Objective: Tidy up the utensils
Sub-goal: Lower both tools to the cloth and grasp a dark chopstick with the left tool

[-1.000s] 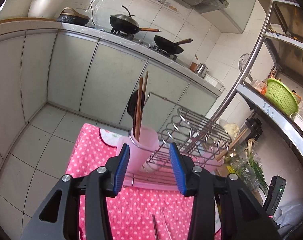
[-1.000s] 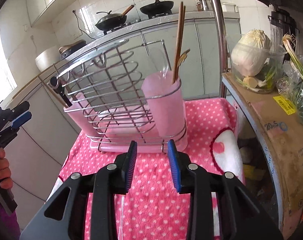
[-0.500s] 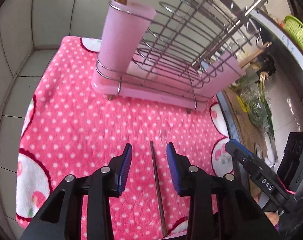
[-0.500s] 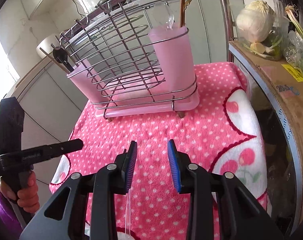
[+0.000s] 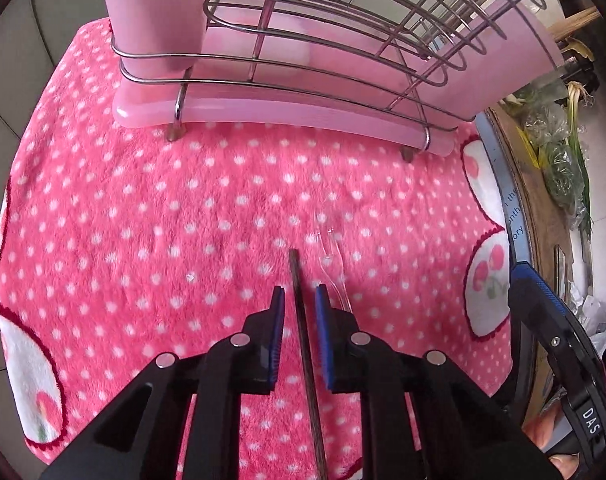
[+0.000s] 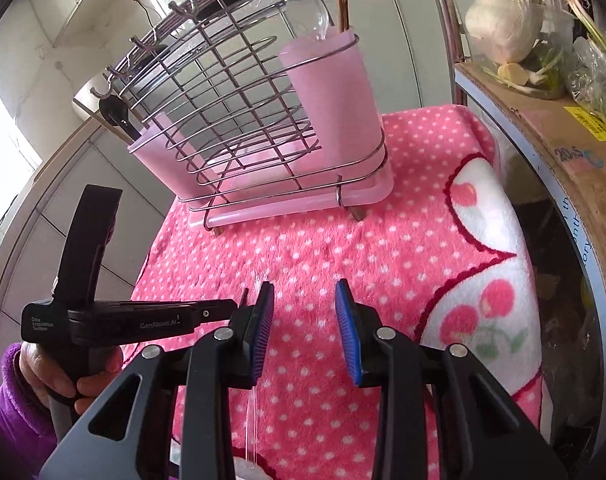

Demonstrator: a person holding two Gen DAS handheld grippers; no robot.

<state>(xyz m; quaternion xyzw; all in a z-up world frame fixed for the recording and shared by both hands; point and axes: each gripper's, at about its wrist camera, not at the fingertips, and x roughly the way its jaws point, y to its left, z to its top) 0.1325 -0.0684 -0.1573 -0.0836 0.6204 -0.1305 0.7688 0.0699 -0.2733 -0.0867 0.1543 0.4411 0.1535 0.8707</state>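
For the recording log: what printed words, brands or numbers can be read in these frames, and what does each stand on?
"DAS": on the right gripper, left wrist view.
"GenRobot.AI": on the left gripper, right wrist view; the small print at its rear end is too blurred to read.
"20.5": on the cardboard box; its yellow sticker is unreadable.
Shelf rim: lettering cut off, not readable whole.
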